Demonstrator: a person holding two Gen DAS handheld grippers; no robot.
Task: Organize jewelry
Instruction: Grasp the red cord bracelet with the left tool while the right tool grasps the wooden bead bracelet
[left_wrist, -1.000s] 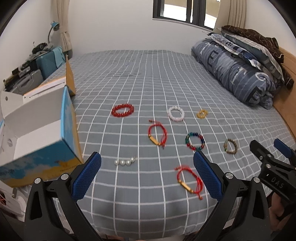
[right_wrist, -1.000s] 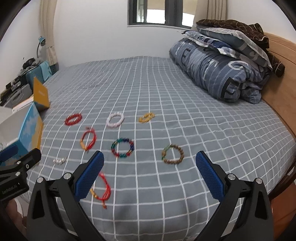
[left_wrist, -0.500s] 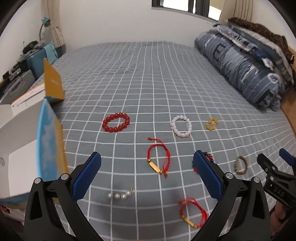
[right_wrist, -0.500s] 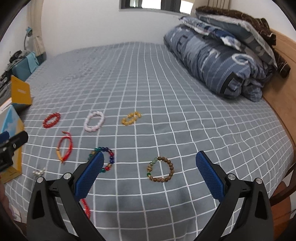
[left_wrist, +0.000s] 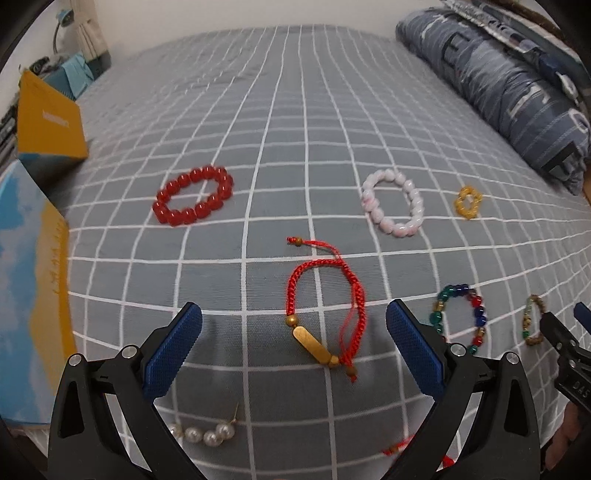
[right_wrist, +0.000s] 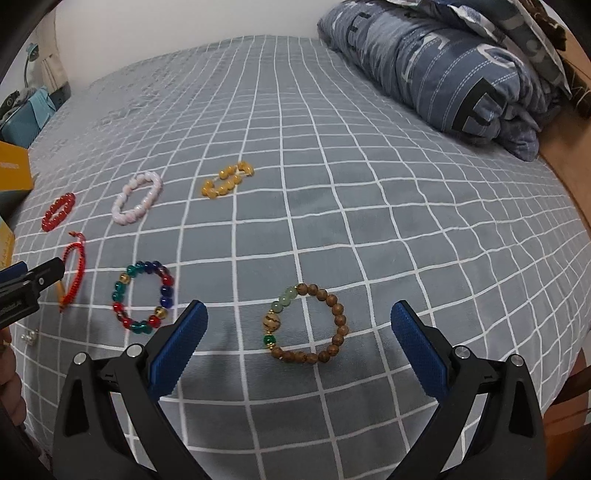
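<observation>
Several bracelets lie on the grey checked bed. My left gripper (left_wrist: 293, 332) is open, low over a red cord bracelet with a gold bar (left_wrist: 325, 310). Beyond it lie a red bead bracelet (left_wrist: 194, 201), a pale pink bead bracelet (left_wrist: 393, 206) and a small yellow bead bracelet (left_wrist: 468, 202). A pearl string (left_wrist: 207, 435) lies under the left finger. My right gripper (right_wrist: 299, 332) is open, low over a brown wooden bead bracelet (right_wrist: 306, 328). A multicoloured bead bracelet (right_wrist: 144, 297) lies to its left.
An open blue and yellow cardboard box (left_wrist: 33, 295) stands at the bed's left edge. A folded blue quilt (right_wrist: 443, 70) and pillows lie at the back right. A wooden bed frame (right_wrist: 569, 162) runs along the right. A second red cord bracelet (left_wrist: 399, 450) shows partly near the bottom.
Both grippers have moved forward and down toward the bed. The red cord bracelet now lies between the left fingers, the wooden bead bracelet between the right ones. Both stay open.
</observation>
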